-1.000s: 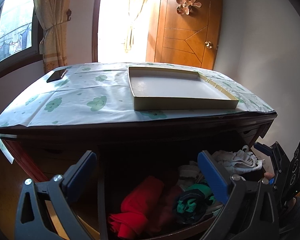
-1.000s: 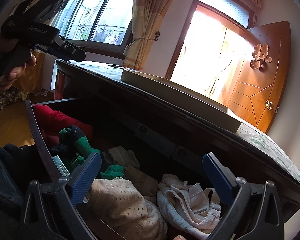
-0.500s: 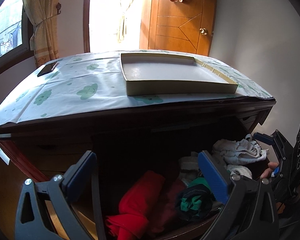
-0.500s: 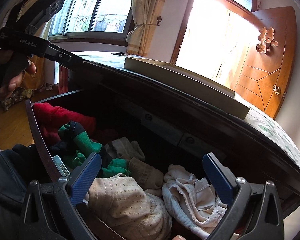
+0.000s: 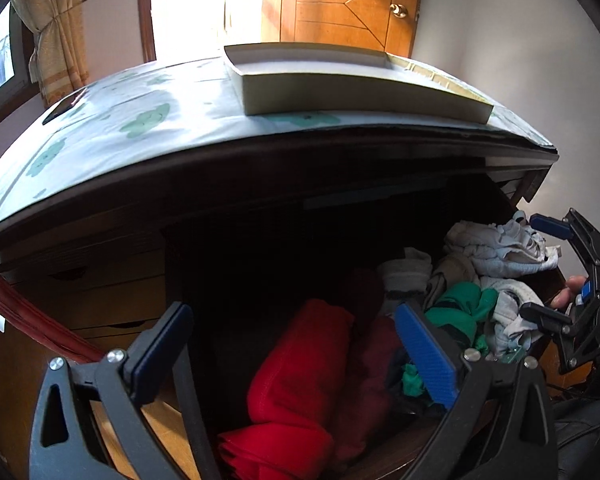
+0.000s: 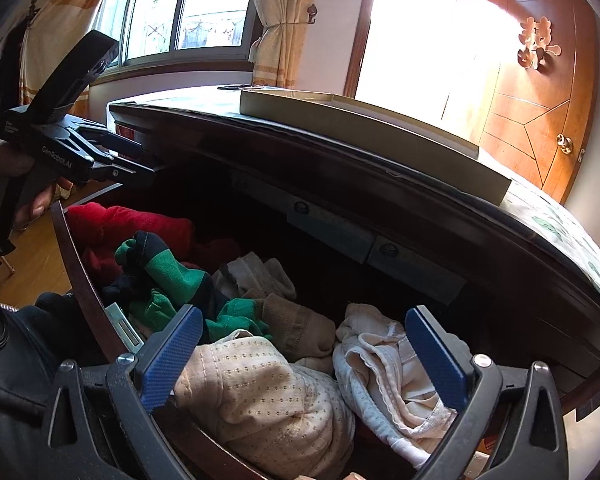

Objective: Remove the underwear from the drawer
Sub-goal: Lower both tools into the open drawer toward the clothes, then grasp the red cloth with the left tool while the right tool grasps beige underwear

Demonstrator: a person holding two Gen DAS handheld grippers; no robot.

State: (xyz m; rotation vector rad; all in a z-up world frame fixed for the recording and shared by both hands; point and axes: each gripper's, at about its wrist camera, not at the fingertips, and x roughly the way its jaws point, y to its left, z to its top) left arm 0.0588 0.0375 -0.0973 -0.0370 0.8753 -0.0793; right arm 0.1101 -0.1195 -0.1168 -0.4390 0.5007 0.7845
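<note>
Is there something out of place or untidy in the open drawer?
Yes. The clothes in the drawer lie in a loose heap, not folded: green socks tangled on top, cream underwear crumpled at the right. The red garment at the left looks roughly folded. Nothing seems damaged or spilled.

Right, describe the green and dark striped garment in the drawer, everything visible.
The green and dark striped garment looks like soft knit cloth, banded bright green and near-black. It lies crumpled, one end poking upward, in the open drawer between the red cloth and the beige dotted piece, touching both. No gripper touches it.
</note>
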